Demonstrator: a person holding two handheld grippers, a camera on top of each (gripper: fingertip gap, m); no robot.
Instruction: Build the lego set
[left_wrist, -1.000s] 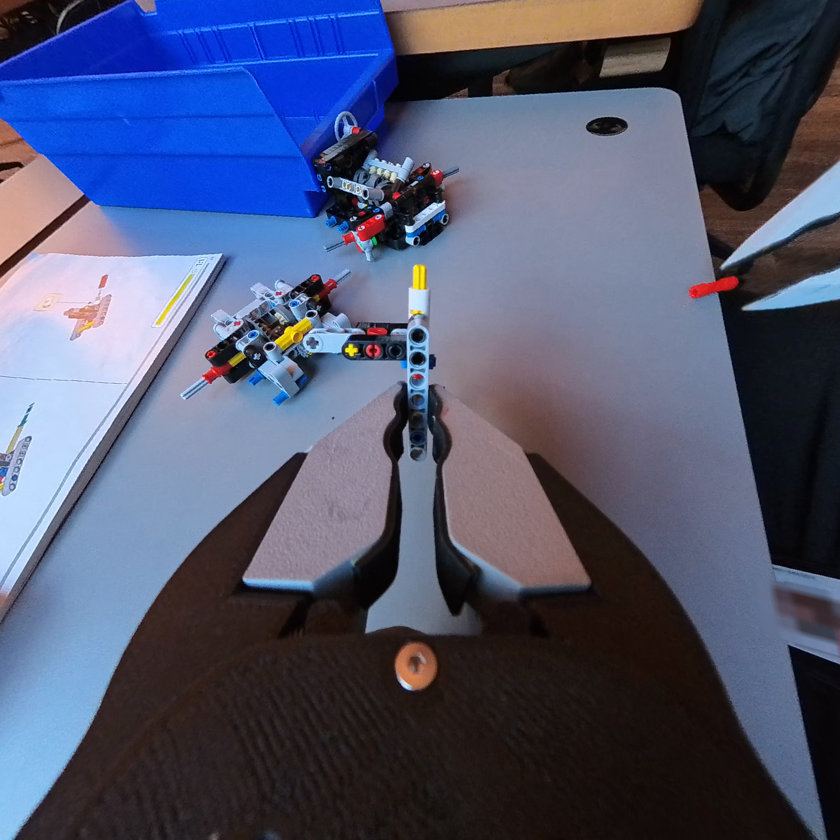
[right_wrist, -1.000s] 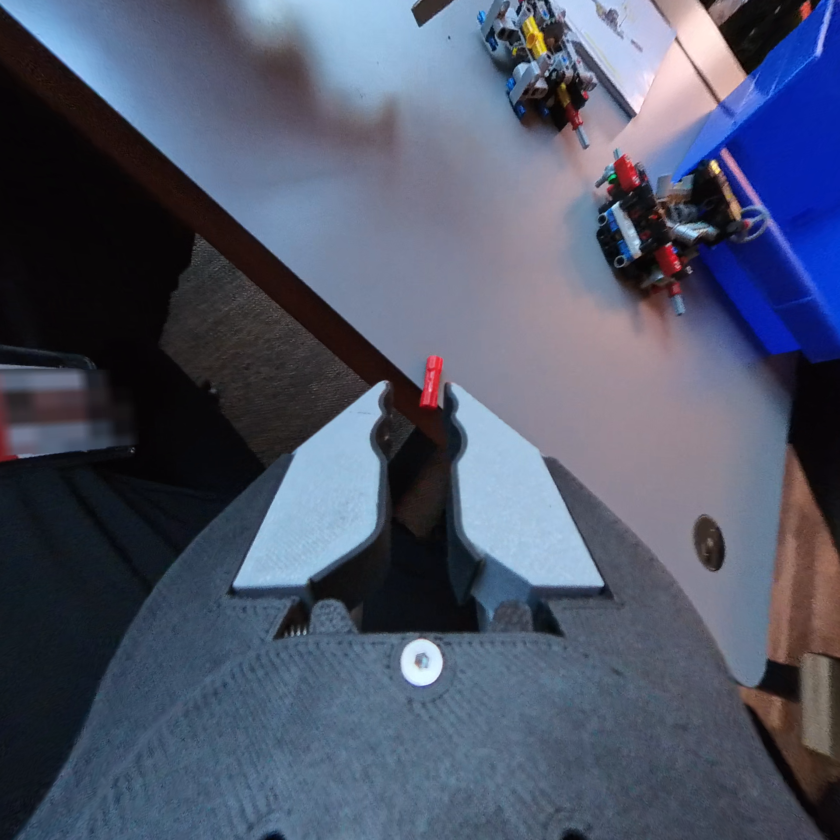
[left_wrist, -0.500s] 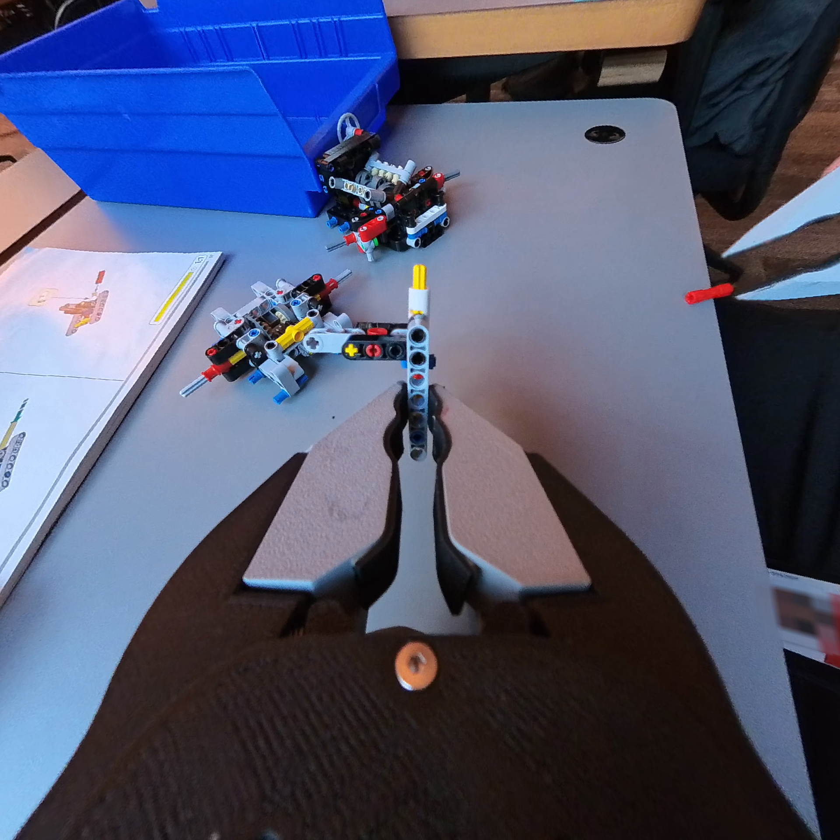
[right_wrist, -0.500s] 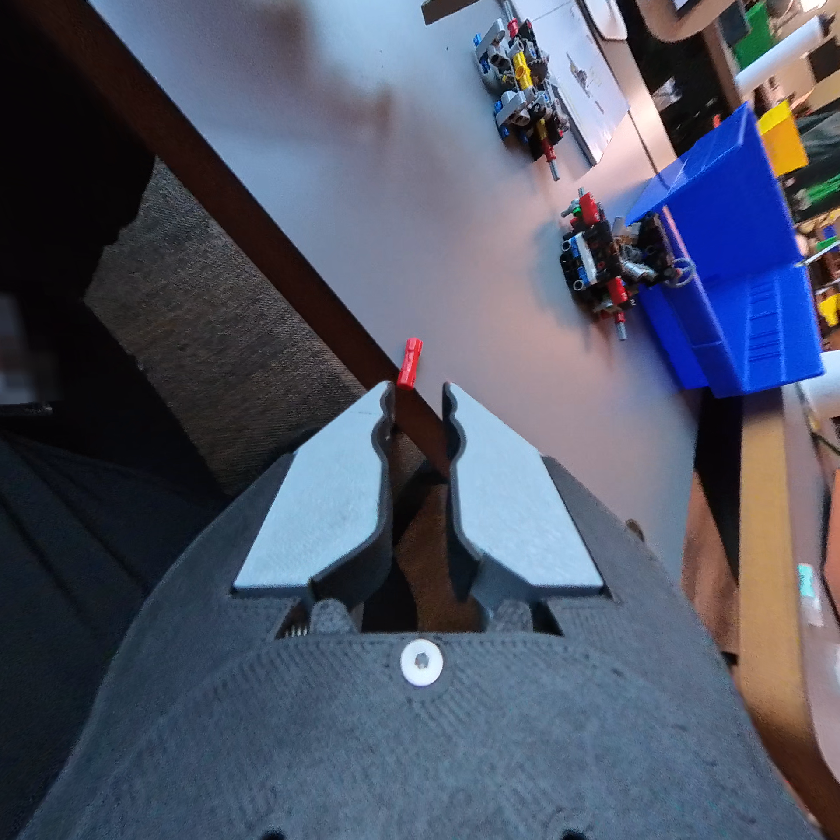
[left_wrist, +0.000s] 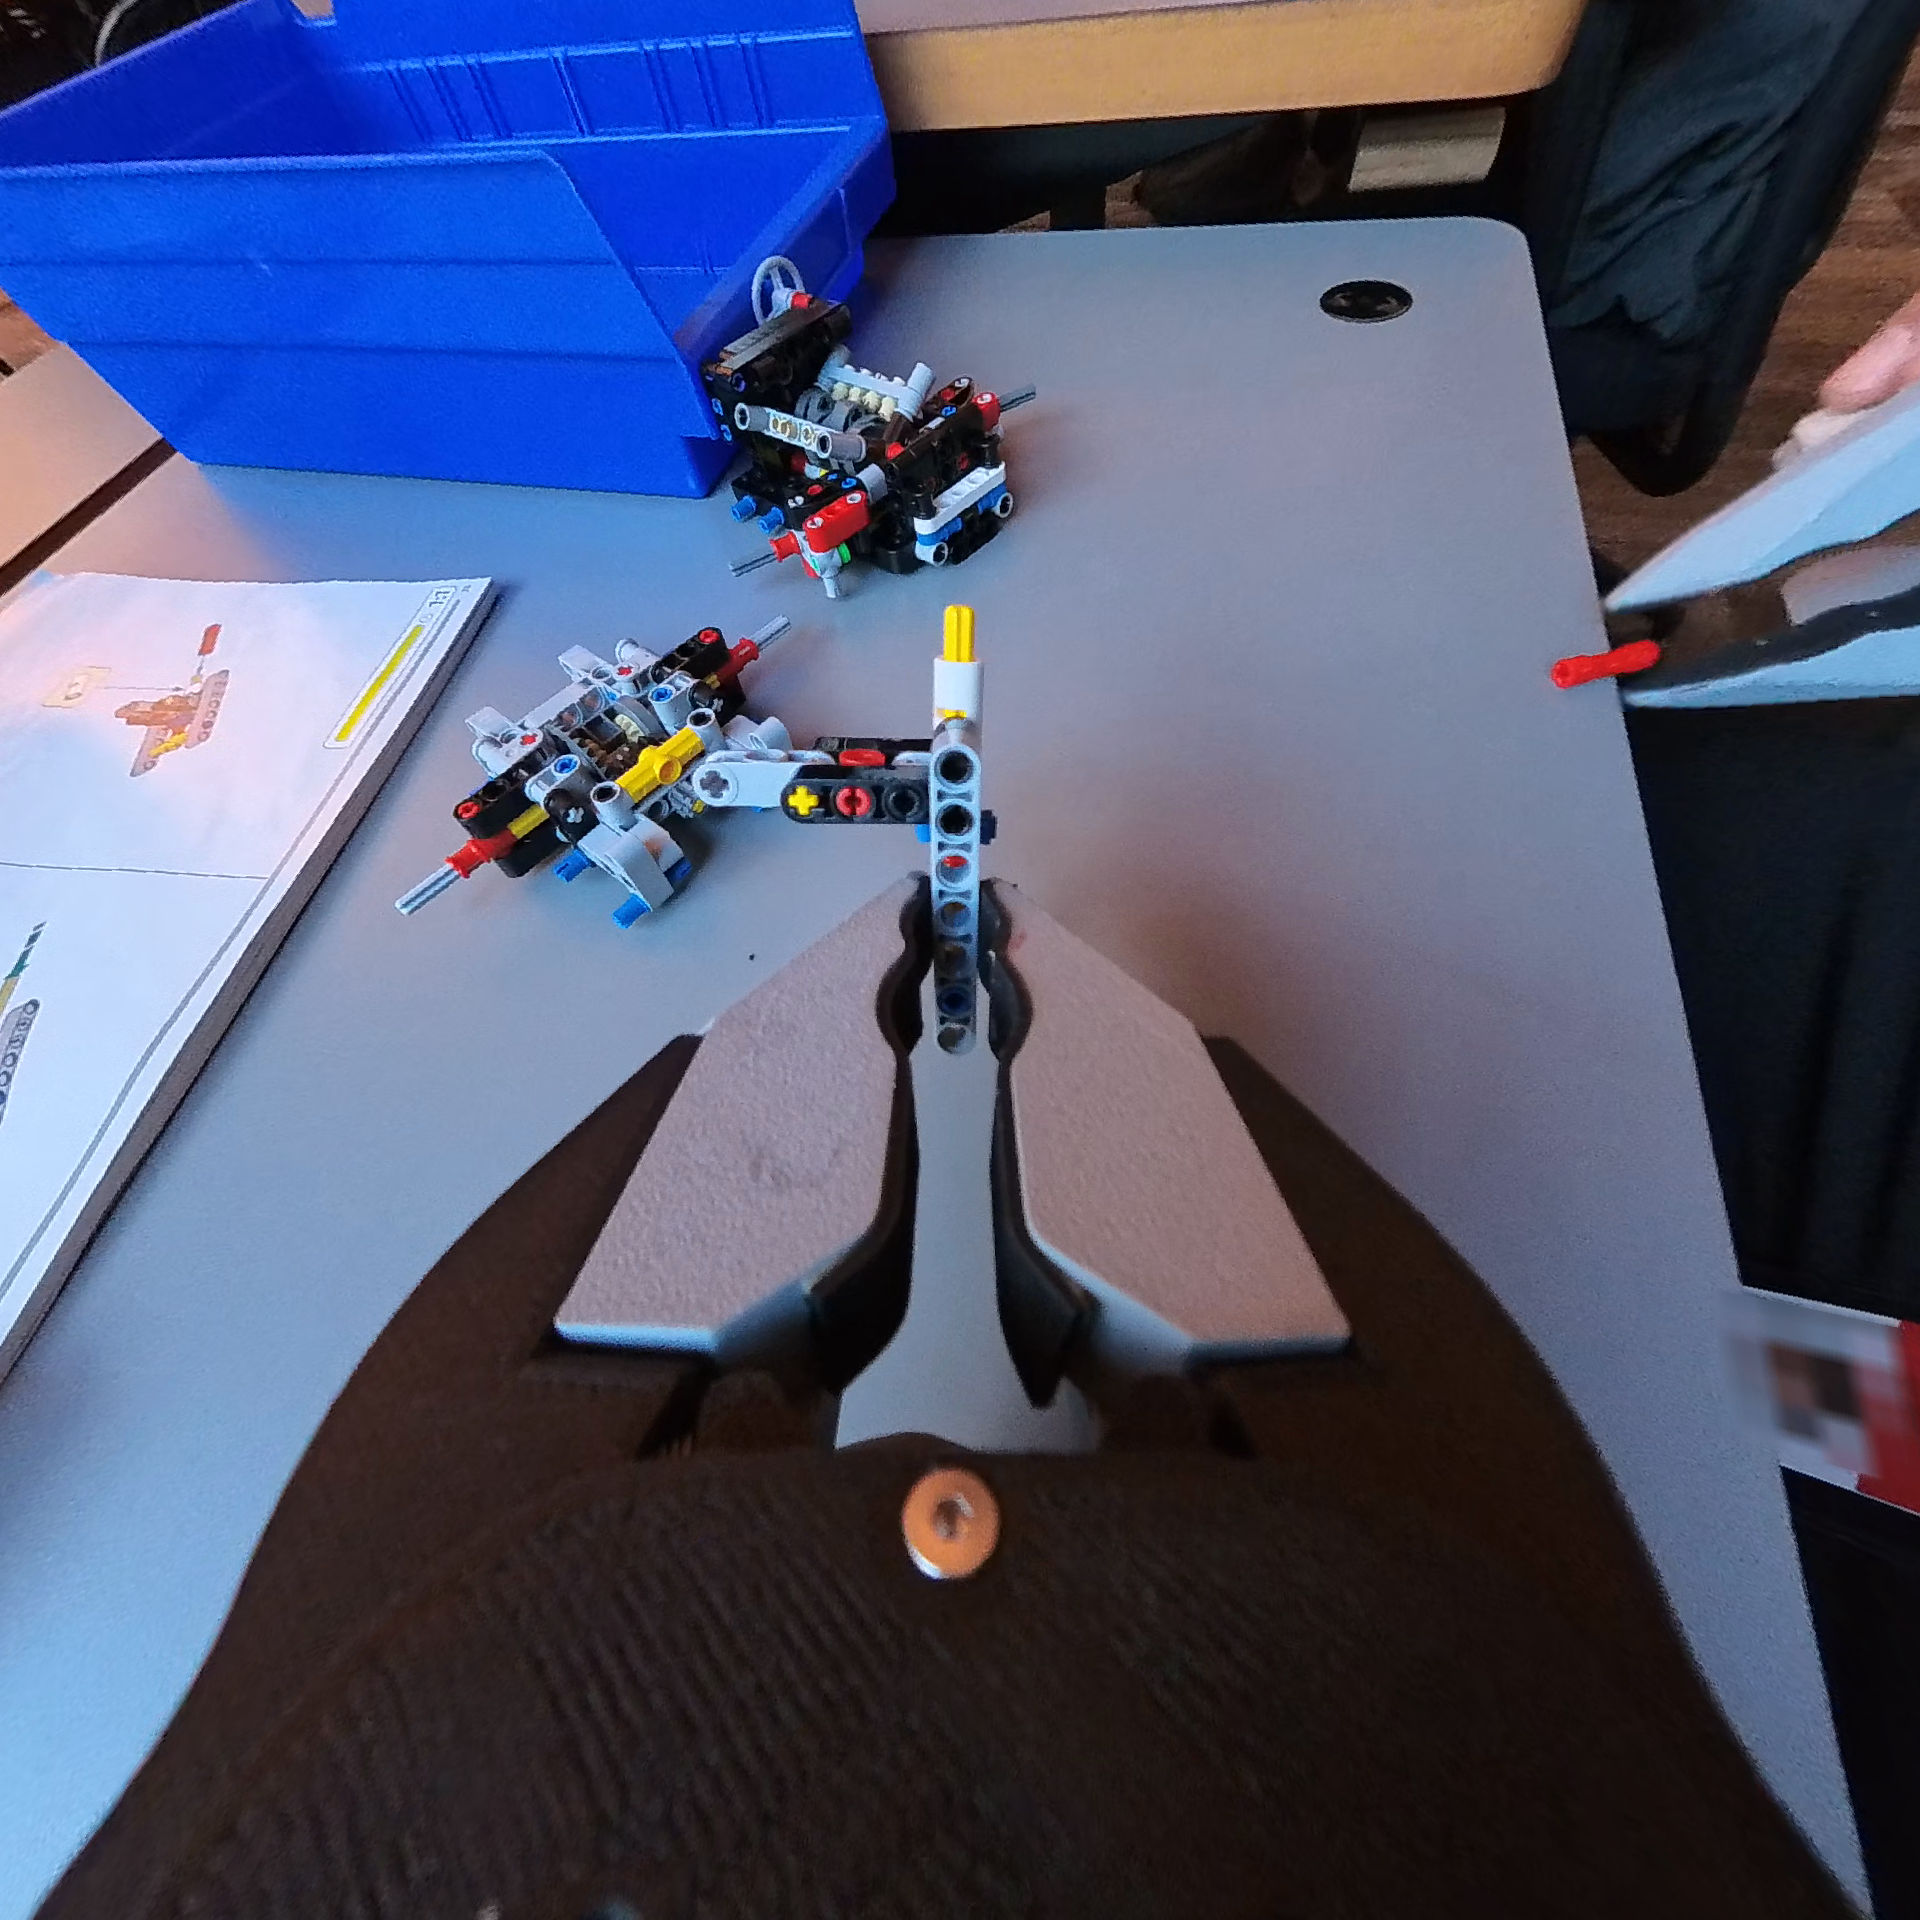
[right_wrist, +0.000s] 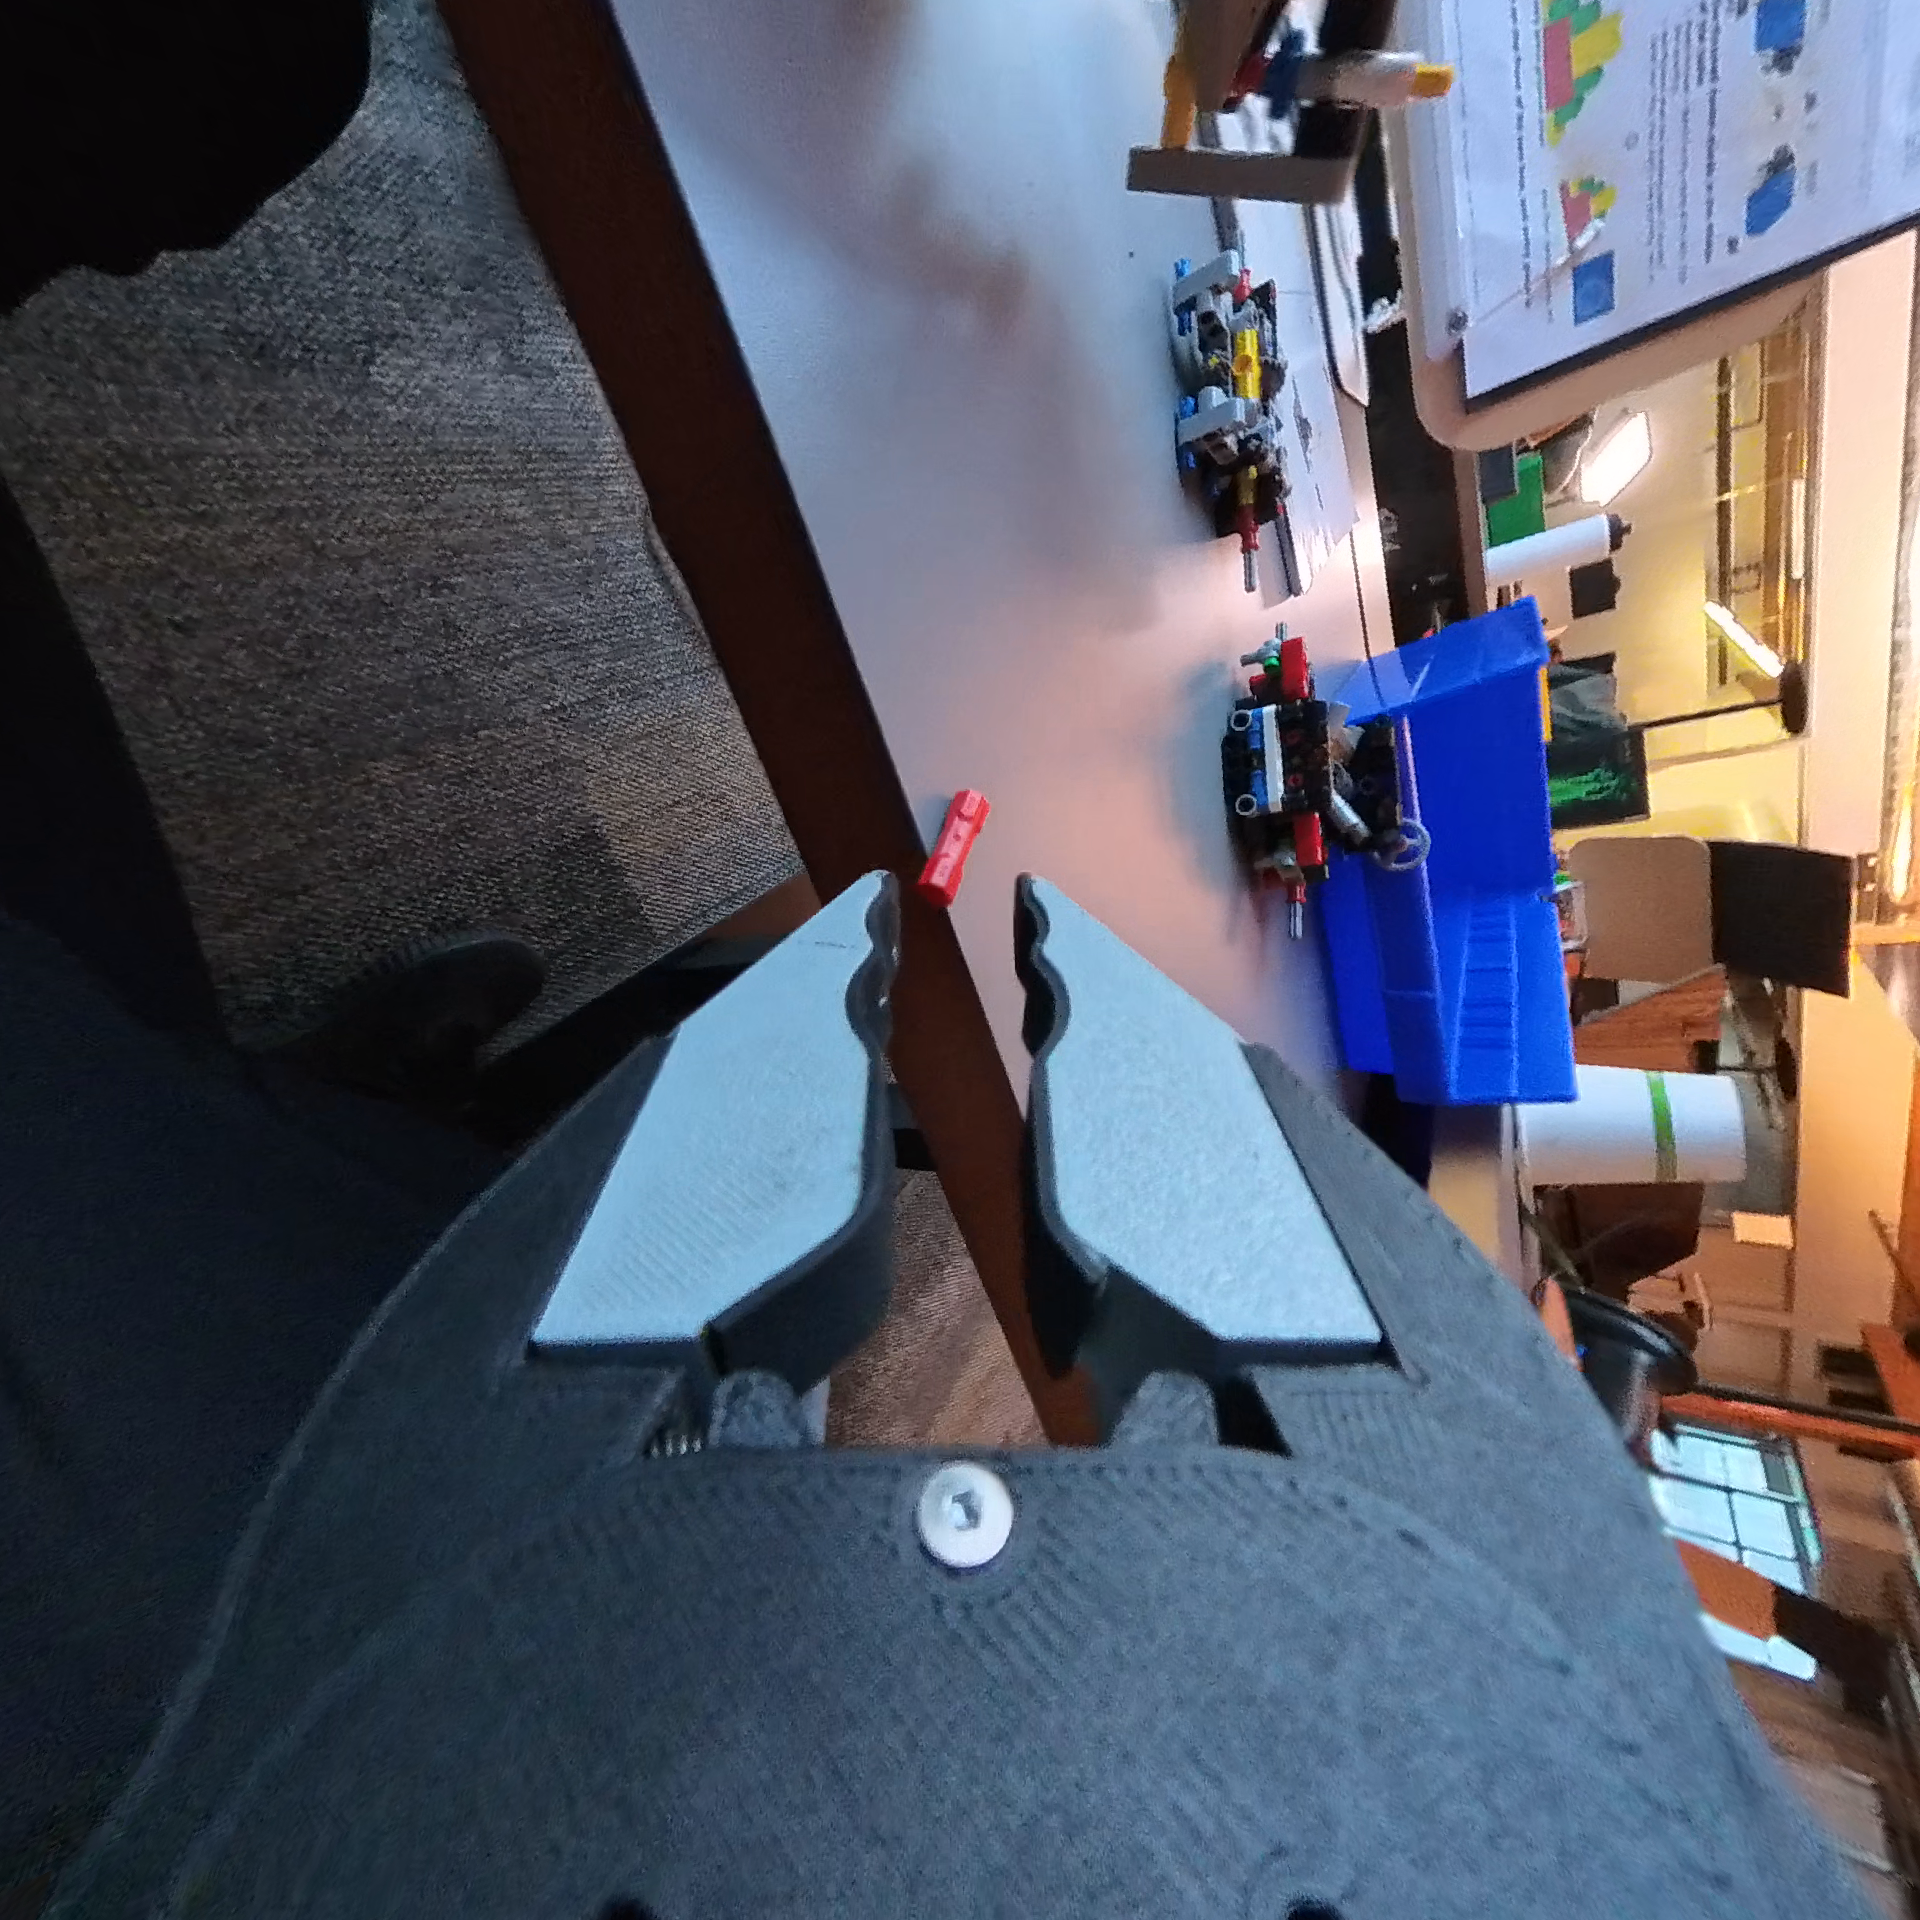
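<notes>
My left gripper (left_wrist: 956, 894) is shut on a grey perforated beam (left_wrist: 954, 831) and holds it upright above the grey table (left_wrist: 1299, 831). The beam carries a white sleeve and yellow axle (left_wrist: 958, 634) on top and a black cross beam (left_wrist: 857, 800) that points left. My right gripper (right_wrist: 954, 883) is open at the table's right edge, its fingers either side of the brown edge. A small red pin (right_wrist: 953, 848) lies on the table at that edge, just ahead of the left fingertip (right_wrist: 878, 904) and not between the pads. The pin also shows in the left wrist view (left_wrist: 1603, 663).
A blue bin (left_wrist: 416, 260) stands at the back left, with a black, white and red brick assembly (left_wrist: 873, 457) beside it. A second assembly (left_wrist: 603, 790) lies by an open instruction booklet (left_wrist: 156, 779) at the left. A cable hole (left_wrist: 1364, 300) sits at the back right. My hands' fingertips stand some 20 centimetres from each other.
My right gripper has rolled and tilted at the table edge. The red pin has gone from between its fingertips to just ahead of the left tip. My left gripper keeps the beam steady.
</notes>
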